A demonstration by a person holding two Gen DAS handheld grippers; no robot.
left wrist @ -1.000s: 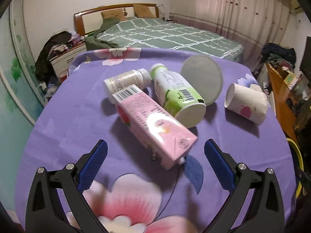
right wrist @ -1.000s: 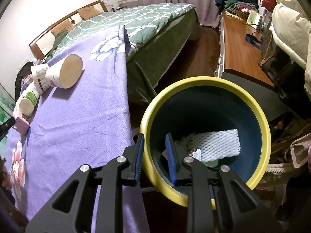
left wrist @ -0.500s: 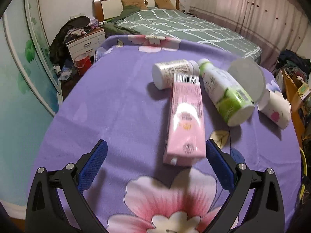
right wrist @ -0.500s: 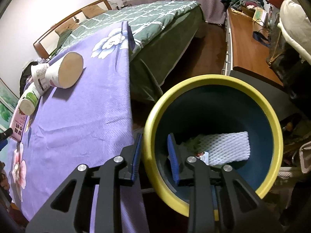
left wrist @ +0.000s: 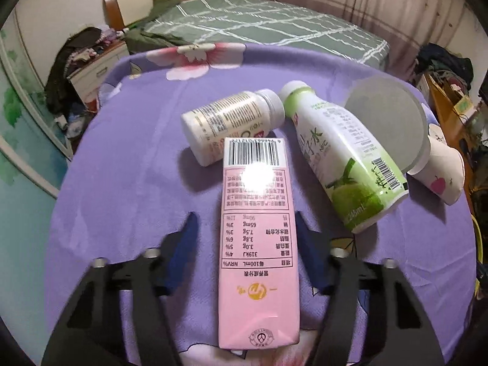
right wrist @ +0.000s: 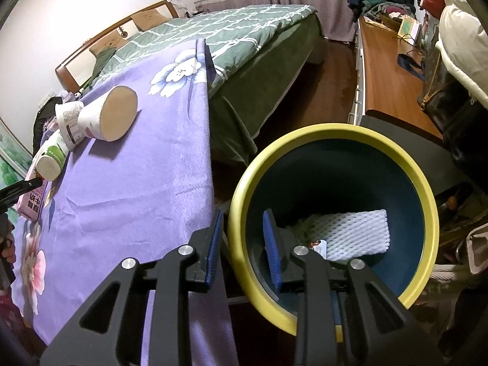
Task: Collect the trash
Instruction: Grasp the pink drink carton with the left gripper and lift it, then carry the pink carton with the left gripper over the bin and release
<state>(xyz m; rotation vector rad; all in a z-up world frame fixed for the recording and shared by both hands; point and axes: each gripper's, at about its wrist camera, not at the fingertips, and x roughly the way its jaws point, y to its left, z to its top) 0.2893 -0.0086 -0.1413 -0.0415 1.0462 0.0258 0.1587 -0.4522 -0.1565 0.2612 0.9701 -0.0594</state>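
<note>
Closing around the pink carton (left wrist: 257, 241), the left gripper (left wrist: 244, 228) had it between its jaws near the tabletop's (left wrist: 128, 183) front edge, bottles beyond. The right gripper (right wrist: 242, 244) pinched the yellow rim of the bin (right wrist: 427, 201) off the table's right edge.

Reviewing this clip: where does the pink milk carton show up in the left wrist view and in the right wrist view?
Left wrist view: the pink carton lies lengthwise at centre bottom, between the closing jaws of the left gripper.
Right wrist view: only a pink corner of it shows at the far left edge, below the green bottle.
Shared landmark: the green bottle, lying on the purple cloth just right of the carton in the left wrist view.
</note>
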